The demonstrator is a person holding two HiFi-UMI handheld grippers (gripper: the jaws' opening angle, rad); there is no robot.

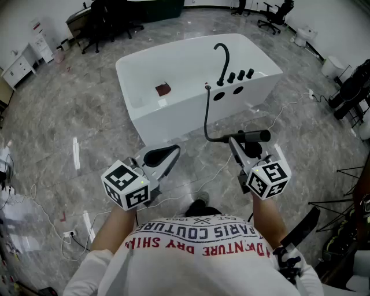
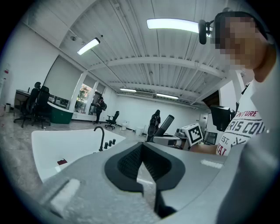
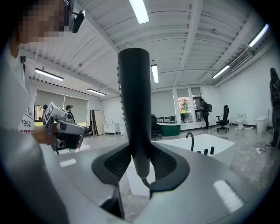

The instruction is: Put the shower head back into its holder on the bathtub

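A white bathtub (image 1: 173,113) stands on the floor ahead of me, with a black curved faucet (image 1: 222,58) and knobs (image 1: 240,75) on its right rim. Two dark holes (image 1: 228,93) sit in the rim beside them. A black hose (image 1: 206,113) runs from the rim down to the black stick-shaped shower head (image 1: 252,136). My right gripper (image 1: 238,145) is shut on the shower head (image 3: 134,109), which stands between its pads (image 3: 164,164) in front of the tub. My left gripper (image 1: 167,155) is shut and empty (image 2: 142,162), level with the right one.
A small dark red object (image 1: 163,89) lies inside the tub. White cables (image 1: 191,182) and a power strip (image 1: 69,235) lie on the marble floor around me. Office chairs (image 1: 276,16) and desks stand at the back. People (image 2: 155,123) are in the far room.
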